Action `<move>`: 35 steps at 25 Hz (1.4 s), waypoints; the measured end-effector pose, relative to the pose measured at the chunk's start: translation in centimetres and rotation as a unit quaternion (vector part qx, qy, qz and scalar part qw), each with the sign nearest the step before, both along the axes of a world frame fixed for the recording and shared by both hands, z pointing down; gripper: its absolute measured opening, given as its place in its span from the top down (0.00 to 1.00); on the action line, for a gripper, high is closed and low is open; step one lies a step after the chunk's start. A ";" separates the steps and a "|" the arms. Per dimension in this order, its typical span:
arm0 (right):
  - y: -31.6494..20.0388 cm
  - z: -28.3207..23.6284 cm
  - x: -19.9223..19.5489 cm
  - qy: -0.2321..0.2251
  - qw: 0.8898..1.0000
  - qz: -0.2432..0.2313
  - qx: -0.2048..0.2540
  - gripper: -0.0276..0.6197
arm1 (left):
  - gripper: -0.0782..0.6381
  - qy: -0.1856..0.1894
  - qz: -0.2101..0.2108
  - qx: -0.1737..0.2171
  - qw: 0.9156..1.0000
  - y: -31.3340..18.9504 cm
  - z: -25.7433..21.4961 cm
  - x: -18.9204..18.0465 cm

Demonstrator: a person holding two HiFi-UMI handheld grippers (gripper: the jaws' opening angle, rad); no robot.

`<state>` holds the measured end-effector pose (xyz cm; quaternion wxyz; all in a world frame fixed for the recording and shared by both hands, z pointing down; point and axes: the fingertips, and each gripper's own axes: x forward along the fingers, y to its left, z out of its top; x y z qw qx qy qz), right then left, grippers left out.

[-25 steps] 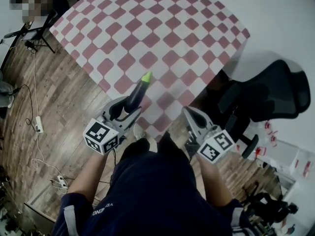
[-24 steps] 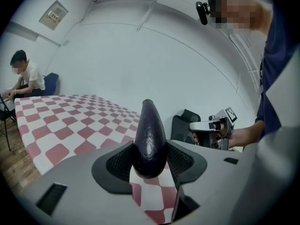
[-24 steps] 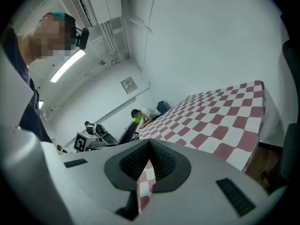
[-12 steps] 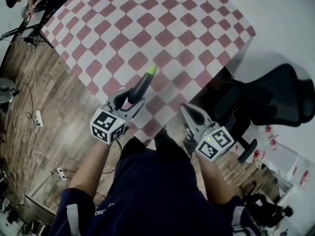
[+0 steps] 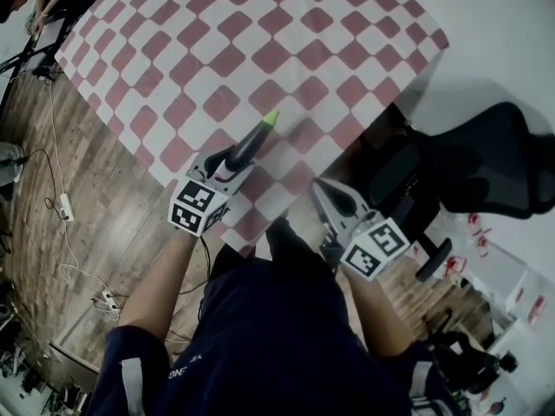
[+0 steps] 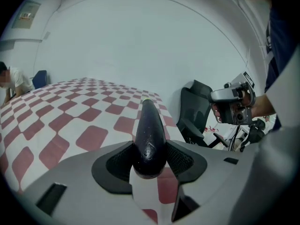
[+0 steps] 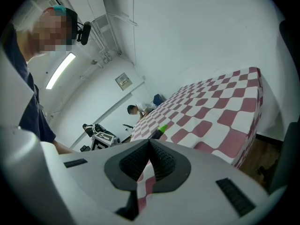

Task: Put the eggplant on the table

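Carried forward since the earlier frame: eggplant [image 5: 250, 143], now over the near edge of the checkered table [image 5: 260, 24]. It is clamped at its blunt end between the wide-set jaws of the left gripper [image 5: 227, 165], green tip toward 1 o'clock. Right gripper [image 5: 334, 199] is kept at 4 o'clock, jaws together, nothing held. Carry judged under way; lowering and release called for next. Office chair [image 5: 486, 159] noted at 3 o'clock, off the path.
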<state>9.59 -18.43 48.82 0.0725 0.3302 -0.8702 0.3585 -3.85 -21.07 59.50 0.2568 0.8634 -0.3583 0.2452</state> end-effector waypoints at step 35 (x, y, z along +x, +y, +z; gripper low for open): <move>1.4 3.0 5.6 -0.007 0.999 0.010 -0.047 0.93 | 0.56 -0.205 0.059 -0.094 0.973 -0.2 8.3 3.4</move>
